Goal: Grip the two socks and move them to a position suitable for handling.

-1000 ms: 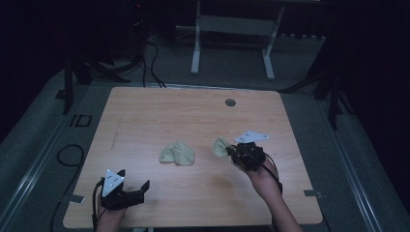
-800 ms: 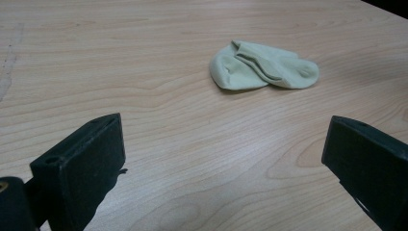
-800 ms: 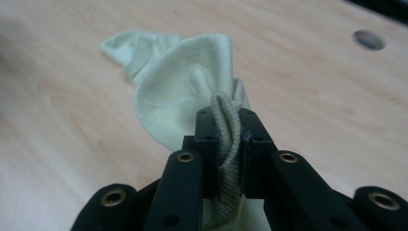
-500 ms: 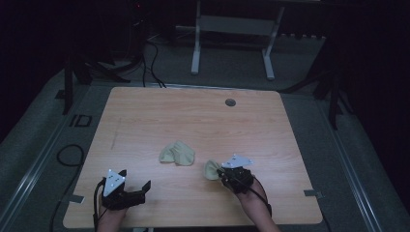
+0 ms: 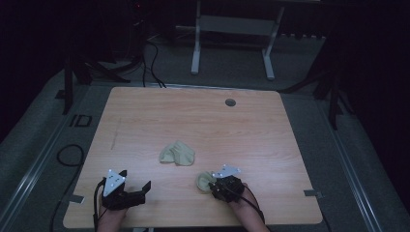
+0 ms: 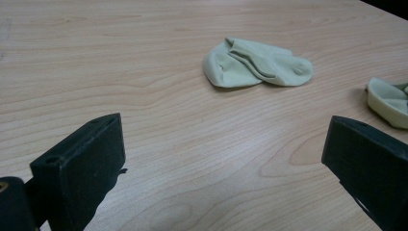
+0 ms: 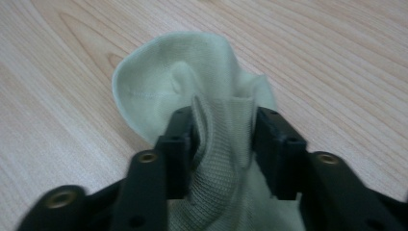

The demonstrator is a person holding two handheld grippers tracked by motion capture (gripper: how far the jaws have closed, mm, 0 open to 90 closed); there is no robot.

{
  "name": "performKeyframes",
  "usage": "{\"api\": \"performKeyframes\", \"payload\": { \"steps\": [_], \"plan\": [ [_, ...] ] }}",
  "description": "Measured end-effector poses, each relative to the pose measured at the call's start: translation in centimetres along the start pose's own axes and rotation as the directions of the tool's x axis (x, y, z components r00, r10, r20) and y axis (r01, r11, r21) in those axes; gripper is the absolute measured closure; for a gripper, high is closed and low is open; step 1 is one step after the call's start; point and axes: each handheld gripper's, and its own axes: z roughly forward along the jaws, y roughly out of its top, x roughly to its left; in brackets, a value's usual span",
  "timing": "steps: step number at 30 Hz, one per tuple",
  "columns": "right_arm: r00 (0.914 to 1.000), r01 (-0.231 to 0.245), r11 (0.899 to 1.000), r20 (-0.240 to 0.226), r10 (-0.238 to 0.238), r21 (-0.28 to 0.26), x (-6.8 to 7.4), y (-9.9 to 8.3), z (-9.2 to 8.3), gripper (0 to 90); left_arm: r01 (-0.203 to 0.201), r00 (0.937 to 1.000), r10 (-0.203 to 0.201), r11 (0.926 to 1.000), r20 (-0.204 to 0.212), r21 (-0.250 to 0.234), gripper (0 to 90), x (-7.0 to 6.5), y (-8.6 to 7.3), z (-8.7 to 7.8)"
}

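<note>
Socks lay in two places on the wooden surface (image 5: 145, 121): one pale green sock (image 5: 177, 153) was folded over itself near the middle, and a second pale green sock (image 5: 205, 181) sat nearer the person's edge, right at the tip of the right gripper (image 5: 216, 185). In the right gripper view that second sock (image 7: 192, 91) bulged out ahead of the jaws, its ribbed cuff bunched between them and its rounded end resting on the wood. The right gripper (image 7: 222, 132) had just been opening, with the cuff in the gap between the jaws; the fabric touched both inner faces, but whether the pads pressed on it could not be told. The right hand (image 5: 241, 200) came in from the bottom edge of the high view, with the grey three-cornered plate (image 5: 226, 171) showing on top of its gripper. The left gripper (image 5: 138, 186) rested low over the near left part of the surface, well apart from both socks, its jaws spread wide with nothing between them. From the left gripper view the folded sock (image 6: 255, 62) lay ahead on the bare wood, and the second sock (image 6: 388, 100) showed at the right edge, partly cut off. A small round grommet hole (image 5: 230, 102) sat near the far edge of the surface.
</note>
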Motion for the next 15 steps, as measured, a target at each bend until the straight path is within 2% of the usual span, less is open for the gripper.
{"api": "performKeyframes", "payload": {
  "steps": [5,6,7,9,15],
  "plan": [
    [0.9995,-0.013,1.0,-0.028,0.013,-0.003,0.3,-0.1,0.2,39.6,0.0,1.0,0.0,1.0,-0.001,0.001,1.2,0.0,0.0,0.0],
    [0.9994,-0.017,1.0,-0.03,0.017,-0.002,0.4,0.0,0.2,35.8,0.0,1.0,0.0,1.0,-0.001,0.001,1.2,-0.1,0.0,0.0],
    [0.9994,-0.017,1.0,-0.03,0.017,-0.002,0.4,0.0,0.2,35.8,0.0,1.0,0.0,1.0,-0.001,0.001,1.2,-0.1,0.0,0.0],
    [0.9994,-0.022,1.0,-0.028,0.022,0.004,0.9,0.1,0.5,27.6,-0.006,1.0,0.006,1.0,0.001,0.007,1.2,-0.1,0.0,0.1],
    [0.9987,-0.048,0.999,-0.019,0.048,-0.017,1.4,0.3,1.0,19.1,-0.04,0.9992,0.04,0.9991,0.006,0.013,1.2,-0.7,0.1,0.2]
  ]
}}
